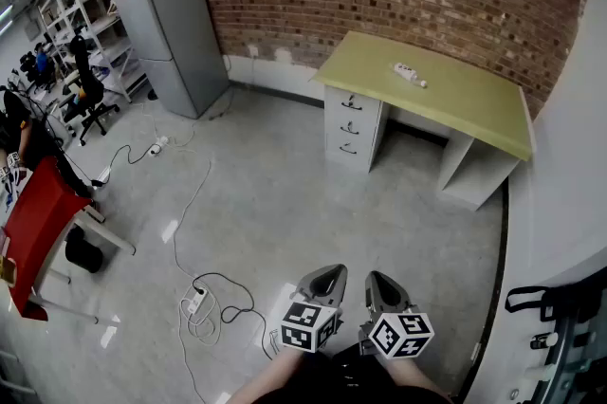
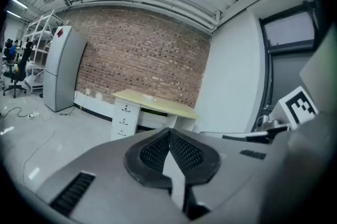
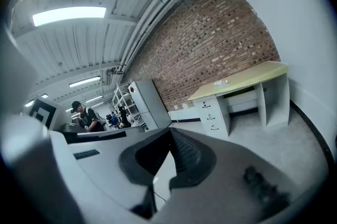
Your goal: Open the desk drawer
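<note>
The desk (image 1: 471,108) has a yellow-green top and stands against the brick wall at the far right. Its white drawer unit (image 1: 348,123) holds three stacked drawers with dark handles, all pushed in. Both grippers are low in the head view, far from the desk across the bare floor. My left gripper (image 1: 328,273) is shut with nothing in it, and my right gripper (image 1: 380,280) beside it is shut and empty too. The left gripper view shows the pads (image 2: 158,150) meeting, with the drawers (image 2: 124,118) far ahead. In the right gripper view the drawers (image 3: 210,115) are also distant.
A small white object (image 1: 408,72) lies on the desk top. A tall grey cabinet (image 1: 171,27) stands at the wall to the left. Cables and a power strip (image 1: 196,300) trail over the floor. A red table (image 1: 38,222), an office chair (image 1: 87,97) and shelving fill the far left.
</note>
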Tool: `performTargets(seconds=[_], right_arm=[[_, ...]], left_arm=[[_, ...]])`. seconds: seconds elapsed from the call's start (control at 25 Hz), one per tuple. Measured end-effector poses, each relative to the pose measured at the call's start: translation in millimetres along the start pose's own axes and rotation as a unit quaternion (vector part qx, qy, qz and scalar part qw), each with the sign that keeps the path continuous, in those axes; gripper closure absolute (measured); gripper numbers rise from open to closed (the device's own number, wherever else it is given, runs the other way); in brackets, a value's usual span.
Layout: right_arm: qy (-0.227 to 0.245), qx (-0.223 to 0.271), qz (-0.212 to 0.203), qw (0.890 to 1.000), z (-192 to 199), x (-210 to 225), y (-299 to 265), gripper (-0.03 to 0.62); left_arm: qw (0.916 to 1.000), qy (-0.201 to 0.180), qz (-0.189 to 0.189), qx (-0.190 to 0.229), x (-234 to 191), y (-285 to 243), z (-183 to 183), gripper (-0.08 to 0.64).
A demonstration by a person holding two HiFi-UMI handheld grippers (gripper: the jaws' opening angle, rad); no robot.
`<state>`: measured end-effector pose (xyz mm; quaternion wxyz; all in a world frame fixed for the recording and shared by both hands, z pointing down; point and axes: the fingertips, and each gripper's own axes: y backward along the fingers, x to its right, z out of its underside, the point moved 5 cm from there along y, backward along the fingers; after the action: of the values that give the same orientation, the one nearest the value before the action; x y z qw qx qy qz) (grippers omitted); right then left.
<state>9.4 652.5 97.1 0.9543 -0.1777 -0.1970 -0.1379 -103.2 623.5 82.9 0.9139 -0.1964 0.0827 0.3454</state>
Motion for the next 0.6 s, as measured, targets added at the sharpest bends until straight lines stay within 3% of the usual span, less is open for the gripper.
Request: performTargets(seconds=[0.36, 0.6], right_arm=[[0.004, 0.002, 0.010, 1.000, 5, -12, 3, 0.580], [-0.023, 0.019, -0.006, 1.000, 11, -30, -2, 0.580]], left_arm=[[0.9998, 0.014, 0.010, -0.009, -5, 18, 11, 0.551], [0.9998, 0.006, 0.015, -0.010, -16, 30, 13, 0.551]])
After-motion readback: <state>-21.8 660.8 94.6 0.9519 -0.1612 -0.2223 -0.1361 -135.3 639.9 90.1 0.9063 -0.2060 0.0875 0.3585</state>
